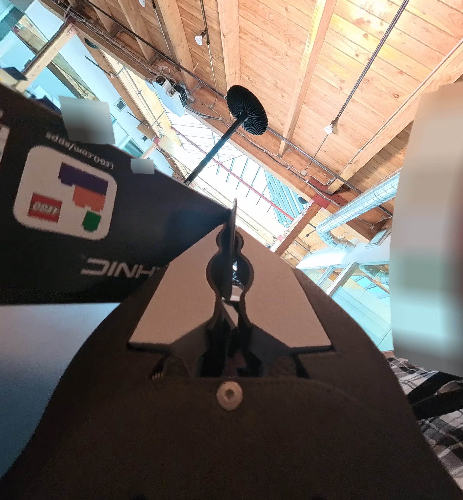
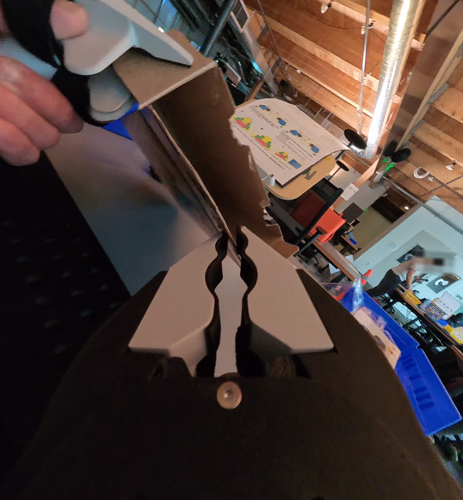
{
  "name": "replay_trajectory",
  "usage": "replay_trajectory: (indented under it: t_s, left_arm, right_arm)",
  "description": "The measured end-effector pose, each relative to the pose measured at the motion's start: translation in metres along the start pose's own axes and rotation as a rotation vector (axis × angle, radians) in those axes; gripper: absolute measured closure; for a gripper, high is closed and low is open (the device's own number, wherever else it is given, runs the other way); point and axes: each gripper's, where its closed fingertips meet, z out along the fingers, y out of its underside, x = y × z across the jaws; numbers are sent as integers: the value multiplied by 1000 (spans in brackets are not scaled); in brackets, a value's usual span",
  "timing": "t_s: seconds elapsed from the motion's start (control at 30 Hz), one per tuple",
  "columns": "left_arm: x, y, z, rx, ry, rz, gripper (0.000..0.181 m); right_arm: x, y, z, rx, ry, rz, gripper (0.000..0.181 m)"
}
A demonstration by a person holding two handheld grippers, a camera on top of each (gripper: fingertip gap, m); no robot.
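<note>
Pinching a cardboard box from two sides, you have both tongs clenched on its flaps. Your left tongs (image 1: 234,235) grip the thin edge of a dark flap that runs edge-on up out of the fingertips, while the black printed box panel (image 1: 95,216) stretches away to the left of them. Your right tongs (image 2: 234,238) clamp the lower corner of a brown cardboard flap (image 2: 211,151) with a ragged torn edge; that flap rises up and to the left from the fingertips, its long axis slanting toward the other tongs (image 2: 122,51), which hold the far, upper end in your hand (image 2: 22,108). So the box hangs between the two grips, raised off any table and tipped toward the wooden ceiling (image 1: 319,54). Behind the flap in the right wrist view you can see an open instruction booklet (image 2: 284,135) and, lower right, a blue bin (image 2: 425,384). A black round lamp (image 1: 247,113) hangs above the left grip.
</note>
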Motion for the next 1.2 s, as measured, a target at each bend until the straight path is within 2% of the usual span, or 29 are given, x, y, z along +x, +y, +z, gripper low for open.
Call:
replay_trajectory:
  t_s: [0.23,0.33,0.4,0.47,0.53,0.57,0.63,0.77,0.87,0.93,1.1,1.2]
  left_arm:
    - [-1,-3,1,29,20,-48,181]
    - [-5,-2,2,30,14,-54,181]
    - [-10,0,0,19,-15,-35,181]
    - [-16,0,-4,8,-42,-1,181]
    - [-20,2,-6,-16,-75,52,181]
    - [-23,2,-7,-21,-93,78,181]
    - [-25,1,-9,-12,-94,89,181]
    - [-28,7,-10,-25,-109,111,181]
    - [-33,19,-10,-64,-135,134,181]
    - [-37,28,-11,-89,-149,126,181]
    - [-49,56,-17,-202,-220,161,176]
    - [-52,65,-22,-270,-230,149,169]
  right_arm:
    - [21,-5,6,7,100,30,177]
    - [18,5,13,-30,70,41,177]
    - [8,17,17,-71,-11,12,175]
    - [-10,24,17,-84,-155,-26,172]
    - [-24,30,12,-97,-292,-37,160]
    - [-25,32,9,-98,-326,-23,152]
    - [-16,33,3,-88,-367,38,147]
    - [32,32,-4,-51,-331,209,147]
    - [82,49,1,-127,-218,295,139]
    - [115,68,8,-209,-135,354,137]
    - [177,117,30,-393,-25,474,114]
    - [210,149,44,-483,36,522,113]
